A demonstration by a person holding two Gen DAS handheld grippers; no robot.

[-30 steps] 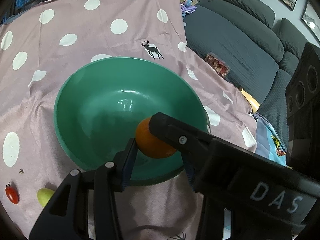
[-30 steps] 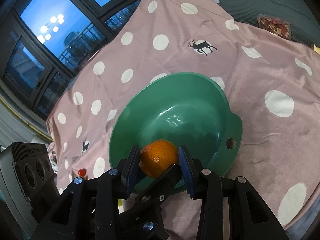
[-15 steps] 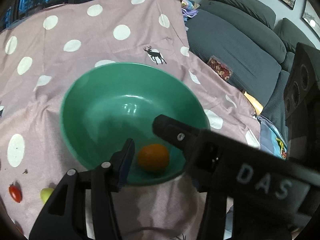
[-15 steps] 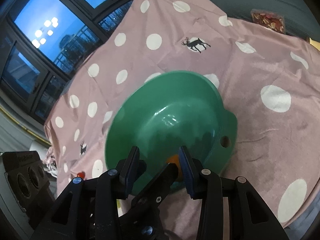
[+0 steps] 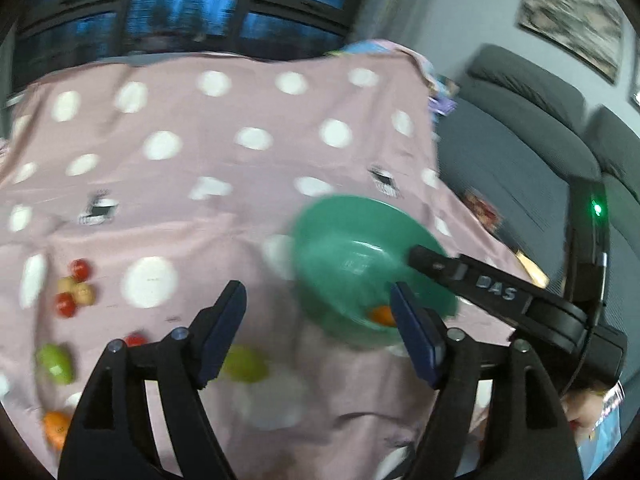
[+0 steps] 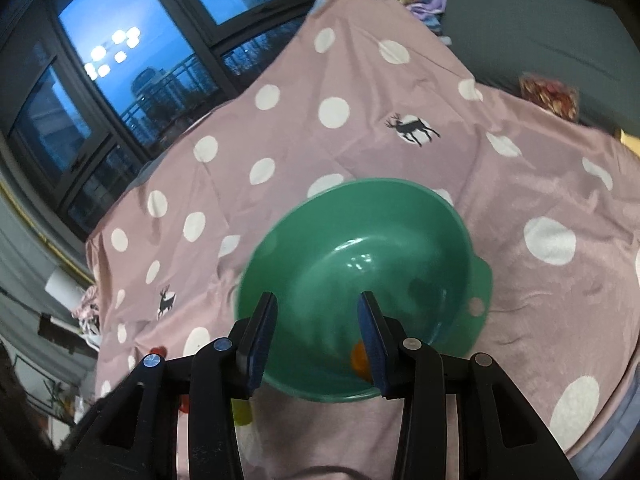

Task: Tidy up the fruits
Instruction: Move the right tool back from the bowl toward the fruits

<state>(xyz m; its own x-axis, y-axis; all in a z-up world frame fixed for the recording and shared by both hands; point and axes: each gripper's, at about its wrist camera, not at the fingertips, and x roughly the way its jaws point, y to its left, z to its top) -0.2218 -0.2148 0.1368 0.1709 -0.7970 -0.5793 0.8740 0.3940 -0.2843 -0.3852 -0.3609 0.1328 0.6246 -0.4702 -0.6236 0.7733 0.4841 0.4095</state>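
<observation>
A green bowl (image 5: 344,248) (image 6: 480,276) sits on the pink polka-dot cloth (image 5: 180,208) and holds one orange (image 5: 380,315) (image 6: 357,356) near its close wall. My left gripper (image 5: 318,296) hovers back from the bowl's left side, and its jaws are opening wide with nothing between them. My right gripper (image 6: 317,306) hangs open over the bowl's near rim, empty, and one finger partly hides the orange. Loose fruit lies to the left: small red tomatoes (image 5: 79,269), a green fruit (image 5: 244,364), another green one (image 5: 56,362) and an orange one (image 5: 56,426).
A grey sofa (image 5: 520,140) stands to the right of the covered table, with a snack packet (image 6: 550,94) on its seat. Dark windows (image 6: 120,60) run along the far side. The cloth's right edge (image 5: 432,132) drops off beside the sofa.
My left gripper let go of the orange, which now lies in the bowl. That gripper drew back and swung left with wider jaws. The right gripper lifted slightly.
</observation>
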